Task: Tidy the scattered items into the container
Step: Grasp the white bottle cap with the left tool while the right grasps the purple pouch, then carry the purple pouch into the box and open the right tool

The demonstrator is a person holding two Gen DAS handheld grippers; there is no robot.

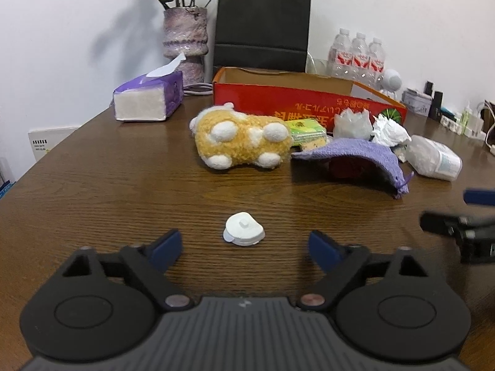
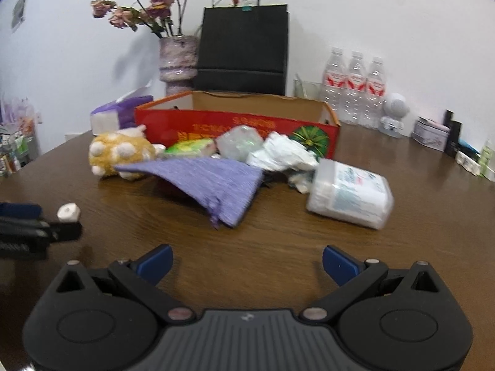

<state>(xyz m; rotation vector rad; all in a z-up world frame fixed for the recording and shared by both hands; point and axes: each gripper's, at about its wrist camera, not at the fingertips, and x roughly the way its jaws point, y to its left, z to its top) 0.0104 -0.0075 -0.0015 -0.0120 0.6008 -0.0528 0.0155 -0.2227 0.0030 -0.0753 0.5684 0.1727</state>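
Brown wood table [image 1: 92, 185] with our stuff all over it: a small white cap [image 1: 244, 228] sits right in front of our left gripper [image 1: 244, 247], fingers spread wide, nothing between them. Our right gripper [image 2: 247, 262] is wide too, empty, facing the purple pouch [image 2: 210, 179] and plastic jar [image 2: 349, 198]. Plush toy [image 1: 241, 142] lies just before the red box [image 1: 309, 99].

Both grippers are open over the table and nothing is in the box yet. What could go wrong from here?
1. The small white piece ahead of the left gripper lies low and flat on the table; the fingers may slide it instead of gripping.
2. The purple pouch drapes over something dark; lifting it could spill that.
3. The clear tub lies on its side and might roll from the right gripper.
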